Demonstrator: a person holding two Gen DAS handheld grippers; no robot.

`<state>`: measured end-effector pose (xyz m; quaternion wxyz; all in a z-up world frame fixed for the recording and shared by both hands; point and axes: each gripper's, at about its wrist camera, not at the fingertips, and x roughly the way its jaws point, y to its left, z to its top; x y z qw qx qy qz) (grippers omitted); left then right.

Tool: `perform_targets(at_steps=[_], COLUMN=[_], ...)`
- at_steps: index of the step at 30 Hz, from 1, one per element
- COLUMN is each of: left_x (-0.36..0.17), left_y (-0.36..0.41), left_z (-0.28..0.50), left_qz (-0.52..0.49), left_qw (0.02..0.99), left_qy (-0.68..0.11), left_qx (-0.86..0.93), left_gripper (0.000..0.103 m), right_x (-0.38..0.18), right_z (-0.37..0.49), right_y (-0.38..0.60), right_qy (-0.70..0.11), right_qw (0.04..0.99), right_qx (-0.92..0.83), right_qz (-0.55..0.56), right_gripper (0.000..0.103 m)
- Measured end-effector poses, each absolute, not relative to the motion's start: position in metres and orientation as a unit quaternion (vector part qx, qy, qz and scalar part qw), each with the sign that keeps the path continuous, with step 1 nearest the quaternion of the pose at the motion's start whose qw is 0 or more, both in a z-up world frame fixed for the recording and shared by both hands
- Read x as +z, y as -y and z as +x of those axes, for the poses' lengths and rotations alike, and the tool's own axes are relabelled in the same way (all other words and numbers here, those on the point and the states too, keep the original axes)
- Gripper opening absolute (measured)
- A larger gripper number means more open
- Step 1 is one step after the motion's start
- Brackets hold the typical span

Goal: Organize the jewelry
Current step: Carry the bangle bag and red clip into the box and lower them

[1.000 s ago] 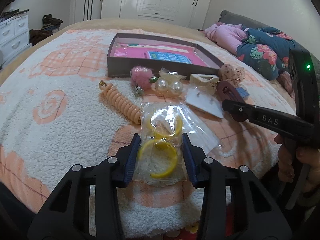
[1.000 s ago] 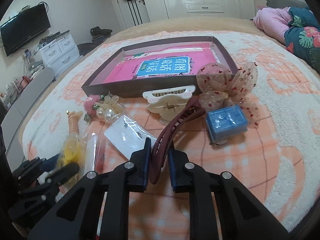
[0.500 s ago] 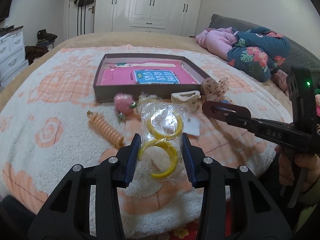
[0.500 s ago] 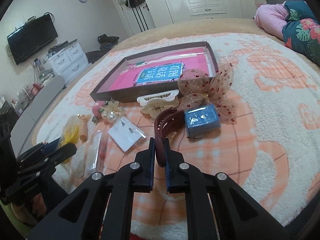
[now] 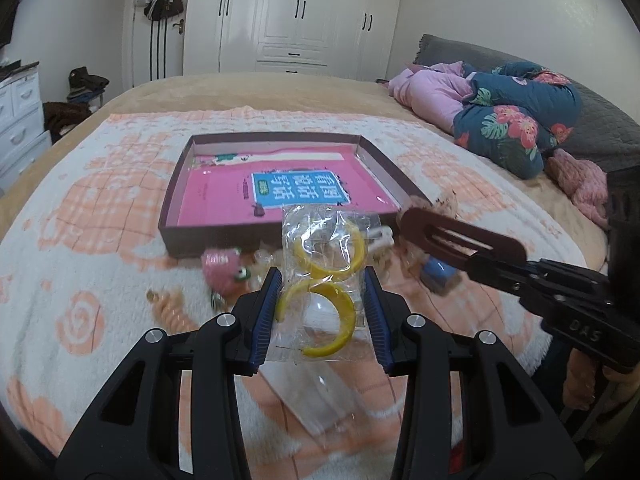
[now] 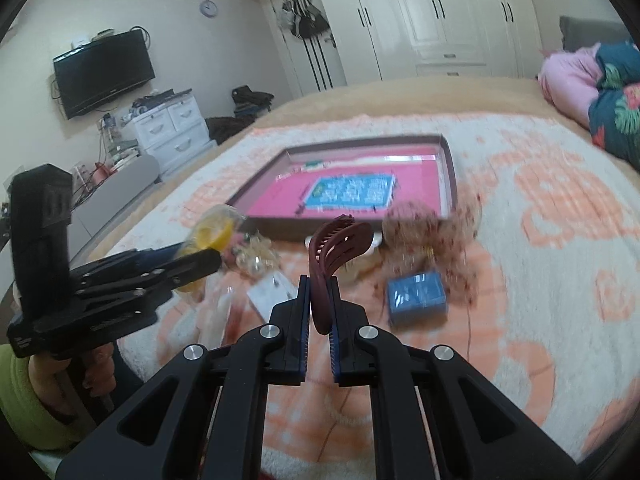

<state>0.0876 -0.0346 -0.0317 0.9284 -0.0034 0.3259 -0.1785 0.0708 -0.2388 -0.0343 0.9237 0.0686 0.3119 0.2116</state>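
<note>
Left gripper (image 5: 323, 298): was closed on a clear plastic bag (image 5: 325, 280) of yellow hoops (image 5: 334, 254); the bag was pinched between the blue-padded fingers (image 5: 267, 312) and raised above the blanket (image 5: 80, 248).
Right gripper (image 6: 319, 322): was clamped narrowly on a maroon hair clip (image 6: 334, 252), which was held upright with its toothed end uppermost.
Same clip, left view: the maroon hair clip (image 5: 460, 240) was seen raised just right of the bag, near the box's front right corner.
Box (image 5: 176, 216): a shallow dark tray with a pink and blue liner, laid on the blanket beyond both grippers.
Loose items on the blanket: a pink pom-pom piece (image 5: 222, 270) and a peach coil tie (image 5: 168, 308) were seen in front of the box; a blue card of studs (image 6: 416, 294) and a sheer dotted bow (image 6: 432, 232) were seen nearer its right corner.
Sharpness: the smaller items were blurred.
</note>
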Motion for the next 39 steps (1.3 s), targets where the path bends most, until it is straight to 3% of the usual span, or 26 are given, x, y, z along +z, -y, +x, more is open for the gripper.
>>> perform_targets(at_steps=[27, 39], left_x=[-0.022, -0.041], left_y=[0.025, 0.023], left_z=[0.195, 0.223], left_qz=[-0.036, -0.040], left_qw=[0.940, 0.932], left_qy=[-0.322, -0.346], left_qx=[-0.111, -0.096], left_gripper=[0.033, 0.033], right_x=[-0.021, -0.042], right_z=[0.180, 0.229], right_y=[0.255, 0.249], right_qy=[-0.282, -0.317], right_qw=[0.947, 0.938], right_qx=[0.152, 0.139], right_qz=[0.028, 0.007], right_gripper=[0.008, 0.008])
